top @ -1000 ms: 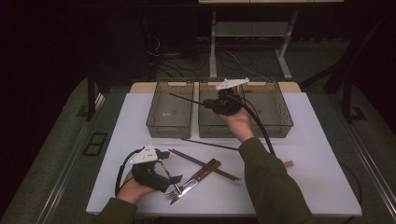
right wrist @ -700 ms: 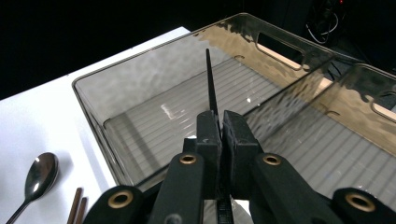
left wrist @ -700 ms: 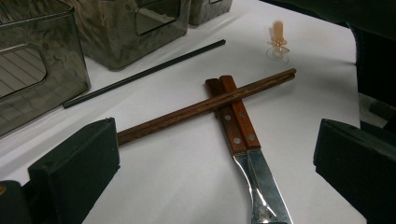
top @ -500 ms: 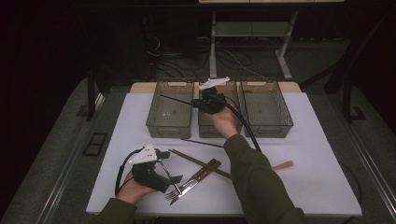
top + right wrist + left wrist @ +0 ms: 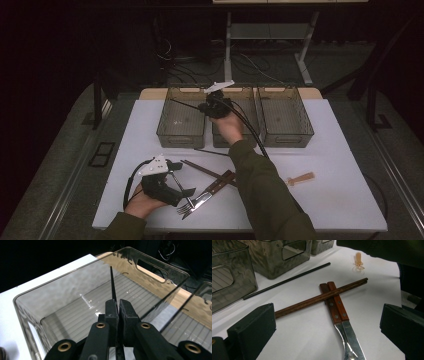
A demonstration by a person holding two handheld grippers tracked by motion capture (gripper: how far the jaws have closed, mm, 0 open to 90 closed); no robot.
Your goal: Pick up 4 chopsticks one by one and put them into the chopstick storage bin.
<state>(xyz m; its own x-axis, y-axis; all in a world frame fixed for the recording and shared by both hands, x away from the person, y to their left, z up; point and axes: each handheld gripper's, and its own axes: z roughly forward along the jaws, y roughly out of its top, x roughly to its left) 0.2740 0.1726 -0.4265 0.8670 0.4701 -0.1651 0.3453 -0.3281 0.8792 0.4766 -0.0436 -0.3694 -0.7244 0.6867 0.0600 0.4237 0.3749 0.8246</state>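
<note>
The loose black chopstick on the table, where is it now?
In the high view, the loose black chopstick lies just before the middle bin, behind the brown chopsticks.

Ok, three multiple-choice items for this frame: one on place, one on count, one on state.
1. The right hand-held gripper holds the black chopstick over:
A the left bin
B the table edge
C the floor

2. Smoky clear bins on the table:
A two
B three
C five

3. The left hand-held gripper is:
A shut on the fork
B shut on a chopstick
C open

Key:
1 A, the right gripper view looks into that bin.
2 B, the high view shows three in a row.
3 C, its jaws stand wide apart with nothing between the pads.
</note>
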